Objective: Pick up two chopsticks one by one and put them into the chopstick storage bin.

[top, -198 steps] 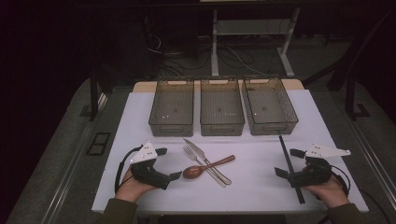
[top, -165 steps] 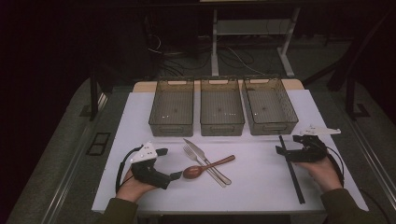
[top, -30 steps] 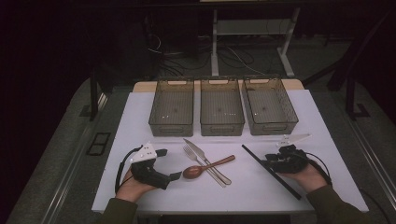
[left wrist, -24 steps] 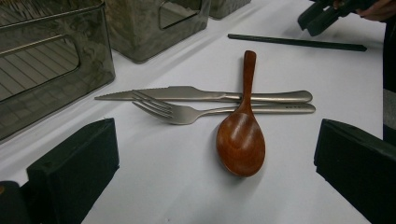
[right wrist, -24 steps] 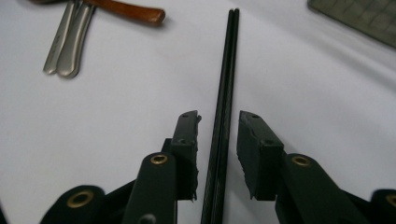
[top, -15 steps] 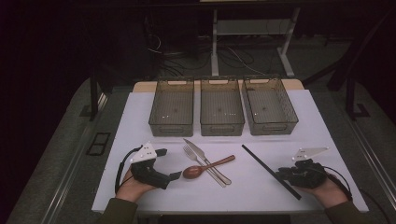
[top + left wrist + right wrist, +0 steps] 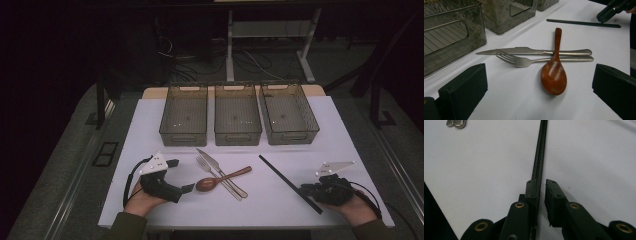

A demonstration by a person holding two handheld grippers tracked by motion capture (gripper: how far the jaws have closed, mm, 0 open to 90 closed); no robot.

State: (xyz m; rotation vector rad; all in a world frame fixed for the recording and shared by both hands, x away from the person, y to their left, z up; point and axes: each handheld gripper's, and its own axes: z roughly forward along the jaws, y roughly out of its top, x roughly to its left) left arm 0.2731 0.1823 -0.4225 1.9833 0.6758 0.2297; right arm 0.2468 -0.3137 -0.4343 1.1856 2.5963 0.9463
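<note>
The right gripper (image 7: 311,189) is seen at the near right of the table (image 7: 150,130), its jaws having just been closing around the near end of the black chopsticks (image 7: 289,183), a slim dark pair lying diagonally on the white surface with the far end pointing toward the cutlery. In the right gripper view the chopsticks (image 7: 539,157) lie against the left pad while a narrow gap is left before the right pad, so the jaws are nearly together but a firm clamp is not yet made. From here the sticks could be lost: being thin and gripped at one end only, they could swing down or twist out when lifted, or one stick could be caught and the other left behind. If the pads close off-centre, the sticks could be skidded across the smooth surface toward the knife (image 7: 221,172), the fork (image 7: 212,170) and the wooden spoon (image 7: 220,179). The left gripper (image 7: 182,175) rests at the near left with its jaws wide apart, holding nothing, the three bins (image 7: 238,131) standing beyond.
</note>
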